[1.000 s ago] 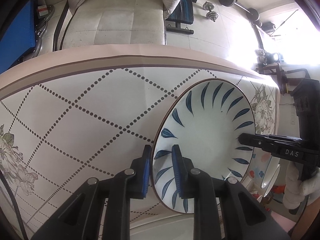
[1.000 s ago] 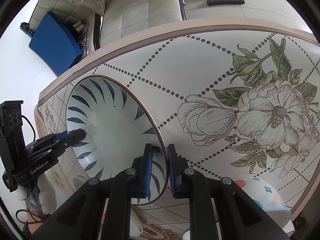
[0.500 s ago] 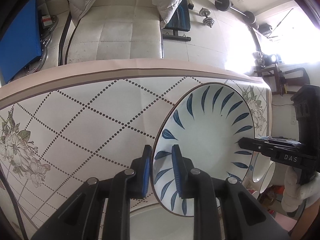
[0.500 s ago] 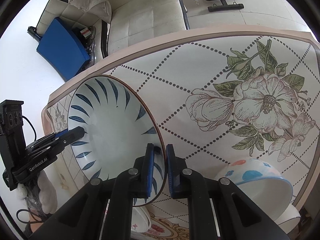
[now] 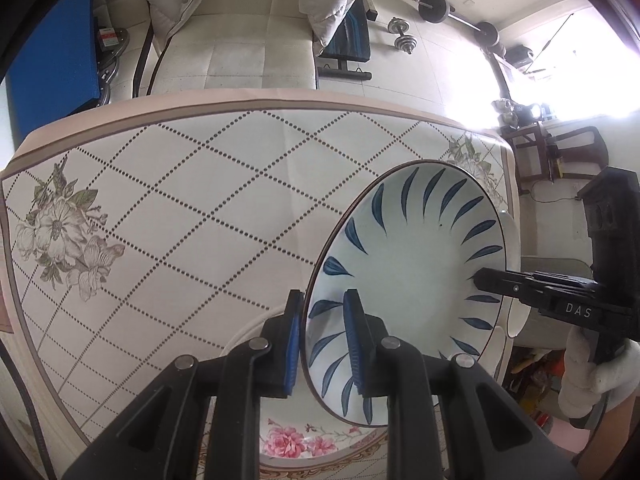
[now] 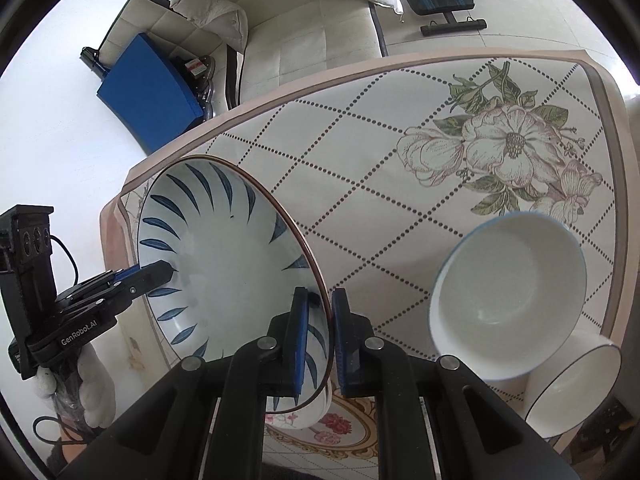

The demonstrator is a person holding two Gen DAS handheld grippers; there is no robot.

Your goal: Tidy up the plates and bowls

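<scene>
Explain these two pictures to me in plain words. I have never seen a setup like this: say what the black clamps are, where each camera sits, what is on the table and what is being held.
There is no robot here. A person holds a hand tool in each hand, each ending in a two-finger gripper, with a wide-angle camera mounted on it looking along the fingers.

One picture comes from the left gripper, the other from the right gripper. Each also shows the other gripper across the plate, with a white-gloved hand behind it.

Both grippers are shut on opposite edges of one blue-leaf plate, holding it above the table.

The table wears a tablecloth with dotted diamonds and printed flowers. On it lie a pink-flowered plate under the held one, a white bowl, and a second white bowl at the near right edge.
</scene>
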